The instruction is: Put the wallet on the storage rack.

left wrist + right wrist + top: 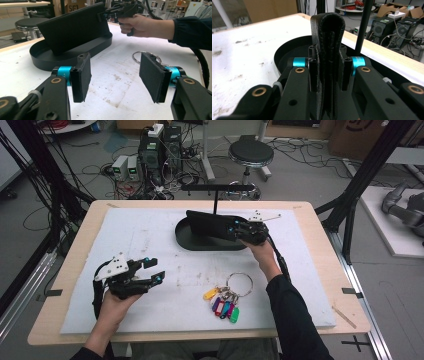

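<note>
Over the black tray (186,240), a held wallet (207,225) stands upright.

Open mat (150,245) left of tray (186,240); key bunch (225,302) blocks near-right.

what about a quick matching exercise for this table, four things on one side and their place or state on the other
Things:
1. right gripper
2. left gripper
3. key ring
4. black tray

Places or states:
A. jaws apart with nothing between them, over the white mat
B. lies flat on the mat with coloured tags attached
C. shut on the black wallet, holding it on edge
D. oval, at the far middle of the mat, under the wallet

Pairs: 1-C, 2-A, 3-B, 4-D
</note>
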